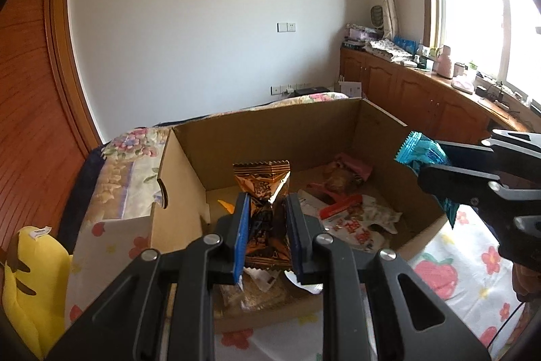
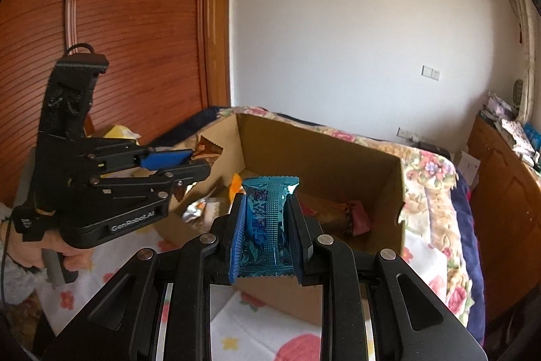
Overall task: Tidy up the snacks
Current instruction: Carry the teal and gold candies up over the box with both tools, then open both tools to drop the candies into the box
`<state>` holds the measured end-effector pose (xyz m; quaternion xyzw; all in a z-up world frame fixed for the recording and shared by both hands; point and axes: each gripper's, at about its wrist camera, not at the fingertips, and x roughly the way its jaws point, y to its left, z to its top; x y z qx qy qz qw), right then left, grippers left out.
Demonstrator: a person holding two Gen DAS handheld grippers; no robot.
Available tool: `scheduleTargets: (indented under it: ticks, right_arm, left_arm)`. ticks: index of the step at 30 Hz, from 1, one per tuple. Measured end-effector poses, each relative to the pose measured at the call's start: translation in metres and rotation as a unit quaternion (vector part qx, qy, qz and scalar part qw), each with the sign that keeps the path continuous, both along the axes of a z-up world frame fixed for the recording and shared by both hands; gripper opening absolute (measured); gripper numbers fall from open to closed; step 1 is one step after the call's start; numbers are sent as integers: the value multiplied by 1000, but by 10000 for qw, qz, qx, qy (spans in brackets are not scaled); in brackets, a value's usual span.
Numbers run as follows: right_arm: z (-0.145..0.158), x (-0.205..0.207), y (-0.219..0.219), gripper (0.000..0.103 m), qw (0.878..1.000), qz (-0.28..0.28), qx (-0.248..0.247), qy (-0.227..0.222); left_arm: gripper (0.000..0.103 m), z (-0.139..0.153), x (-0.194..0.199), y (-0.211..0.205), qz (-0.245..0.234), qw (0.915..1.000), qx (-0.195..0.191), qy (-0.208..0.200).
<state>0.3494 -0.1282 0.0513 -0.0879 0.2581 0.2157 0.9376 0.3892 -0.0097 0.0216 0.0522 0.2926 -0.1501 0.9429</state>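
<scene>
The left gripper [image 1: 263, 225] is clamping the orange-brown snack packet [image 1: 263, 188] at mid-body, over the near left of the cardboard box [image 1: 270, 131]. To its right, the right gripper [image 2: 267, 232] is pinching the teal snack packet [image 2: 267, 219] likewise — both packets likely light, crinkly, slippery film; mid-body holds look safest.

Both grippers are built of black plastic links. Round silver pivot screws are seen on the right gripper [image 2: 265, 222]. Blue ribbed pads line the left gripper [image 1: 265, 225]. White "GenRobot.AI" lettering is printed on its side.
</scene>
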Motion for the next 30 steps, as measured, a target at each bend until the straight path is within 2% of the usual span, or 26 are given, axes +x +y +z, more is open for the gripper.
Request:
scheduleTargets:
  ticks: [12, 20, 22, 24, 30]
  right_arm:
    - [-28, 56, -8, 21, 9991, -281, 14, 303]
    - [-41, 64, -20, 22, 9979, -362, 94, 520]
    - [-42, 65, -22, 24, 9974, -393, 163, 574]
    - [-42, 67, -24, 34, 9968, -439, 187, 641]
    - [-36, 54, -19, 34, 9972, -442, 167, 588]
  left_arm:
    - [20, -22, 31, -2, -48, 9997, -81, 247]
    - [23, -27, 30, -3, -104, 9995, -75, 281]
    - [29, -27, 29, -4, -87, 9995, -14, 294]
    - [35, -26, 27, -3, -33, 9996, 52, 269]
    - [35, -17, 9, 4, 107, 9996, 12, 251]
